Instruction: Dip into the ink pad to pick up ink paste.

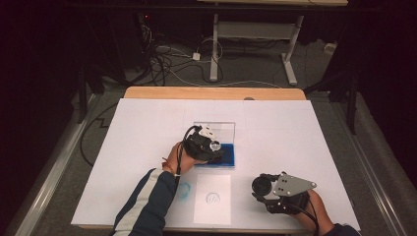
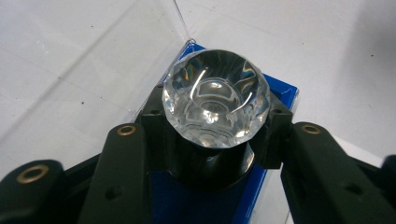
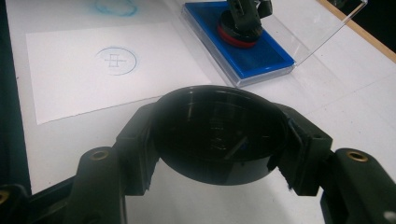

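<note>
My left gripper (image 2: 215, 125) is shut on a round stamp (image 2: 215, 105) with a faceted clear knob and a black body. It holds the stamp upright on the blue ink pad (image 2: 187, 203). In the high view this gripper (image 1: 209, 146) sits over the ink pad (image 1: 228, 155) at the table's middle. From the right gripper view, the stamp's red-rimmed base (image 3: 240, 35) rests on the pad (image 3: 264, 58). My right gripper (image 3: 222, 140) is shut on a round black cap (image 3: 219, 130), and in the high view it (image 1: 263, 187) hovers near the table's front right.
The pad's clear lid (image 1: 216, 129) stands open behind it. A white sheet of paper (image 1: 212, 206) lies near the front edge with a blue round imprint (image 1: 213, 198). A blue smudge (image 1: 183, 191) marks the white table cover left of the sheet.
</note>
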Motion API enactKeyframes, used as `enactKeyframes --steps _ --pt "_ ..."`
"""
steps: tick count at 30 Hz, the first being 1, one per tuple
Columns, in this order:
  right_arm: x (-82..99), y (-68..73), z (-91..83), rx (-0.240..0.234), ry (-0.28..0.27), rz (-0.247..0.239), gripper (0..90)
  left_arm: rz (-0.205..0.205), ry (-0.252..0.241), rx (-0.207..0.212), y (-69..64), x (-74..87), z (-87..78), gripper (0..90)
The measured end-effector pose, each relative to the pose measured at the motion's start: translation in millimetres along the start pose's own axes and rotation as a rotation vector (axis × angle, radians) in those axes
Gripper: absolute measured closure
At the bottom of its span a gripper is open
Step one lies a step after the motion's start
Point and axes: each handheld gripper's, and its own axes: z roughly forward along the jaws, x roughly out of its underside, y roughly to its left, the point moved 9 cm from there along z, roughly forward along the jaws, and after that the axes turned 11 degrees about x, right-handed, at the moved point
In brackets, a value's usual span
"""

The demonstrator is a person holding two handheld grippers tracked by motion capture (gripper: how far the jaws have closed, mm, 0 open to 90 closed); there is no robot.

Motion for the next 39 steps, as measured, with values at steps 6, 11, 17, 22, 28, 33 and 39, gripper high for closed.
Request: enactKeyframes --steps 6,11,17,22,28,33,39 --pt "0.5 -0.1 0.6 -0.003 0.001 0.001 38.3 0.012 0.011 -0.004 -0.3 0.6 -0.8 55.6" --pt "0.7 -0.3 0.8 -0.005 0.001 0.002 38.3 0.011 0.022 -0.007 -0.5 0.8 -1.7 55.4" --pt "0.6 0.4 0.8 -0.007 0.003 0.002 38.3 0.022 0.035 -0.018 -2.2 0.4 -2.3 55.0" --pt "0.6 1.1 1.0 -0.011 0.003 -0.002 38.3 0.056 0.044 0.005 -8.7 -3.4 -5.1 53.8" --pt "0.3 1.3 0.8 -0.012 0.003 -0.003 38.3 0.053 0.035 0.019 -9.9 -5.2 -5.6 53.1" --pt "0.3 0.8 0.6 -0.011 0.002 -0.001 38.2 0.047 0.007 -0.010 -5.6 -7.4 -6.9 52.6" --pt "0.9 1.4 0.9 -0.015 0.006 -0.004 38.2 0.052 -0.004 0.012 -5.7 -7.6 -10.4 53.1"
